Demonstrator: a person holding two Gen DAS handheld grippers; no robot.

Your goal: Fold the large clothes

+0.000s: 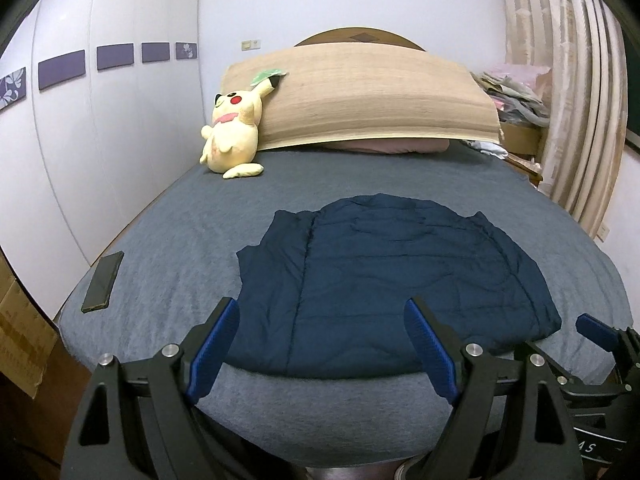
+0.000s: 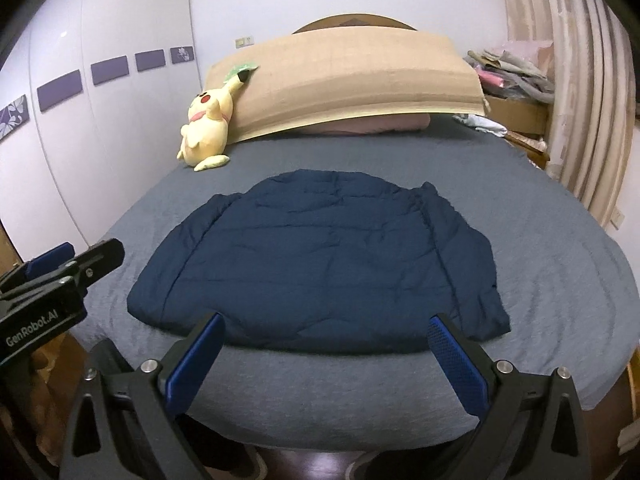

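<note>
While a navy quilted jacket (image 2: pixel 320 260) lies flat on the grey bed (image 2: pixel 560 280), both claws gape wide – left gripper (image 1: pixel 320 312) and right gripper (image 2: pixel 326 326) hold nothing

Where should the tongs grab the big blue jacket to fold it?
Probably the sleeve on the blue jacket, coming from the bed's near edge. It sticks out flat at the side, so the open right tongs can pinch its end and fold inward.

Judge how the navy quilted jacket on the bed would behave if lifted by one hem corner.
The navy quilted jacket is probably floppy: it lies slack and wrinkled on the grey bedsheet. Its puffy quilting suggests it is light for its bulk. The sleeve would likely dangle.
</note>
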